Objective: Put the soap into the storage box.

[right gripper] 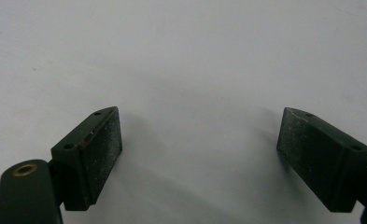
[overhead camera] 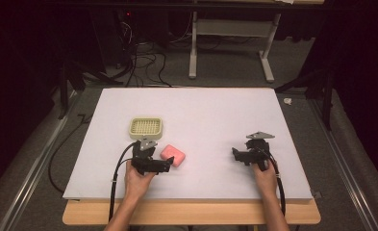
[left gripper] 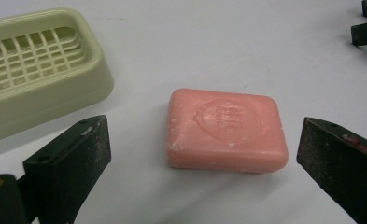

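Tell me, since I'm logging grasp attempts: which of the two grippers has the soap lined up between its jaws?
The left gripper: its open jaws flank the pink soap, beside the green soap dish. The right gripper faces bare table.

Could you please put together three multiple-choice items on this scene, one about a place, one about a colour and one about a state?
1. Where does the soap bar lie?
A. inside the soap dish
B. on the table, ahead of the open jaws of the left gripper
C. beside the right gripper

2. What colour is the soap dish?
A. pale green
B. blue
C. black

3. How does the right gripper stand?
A. shut on the soap bar
B. shut on nothing
C. open, holding nothing

Answers:
1 B: the left gripper view shows the bar flat on the white table, ahead of the left gripper and in line with the gap between its jaws.
2 A: its grid and rim are pale green in the high view.
3 C: the right gripper view shows its jaws wide apart over bare table.
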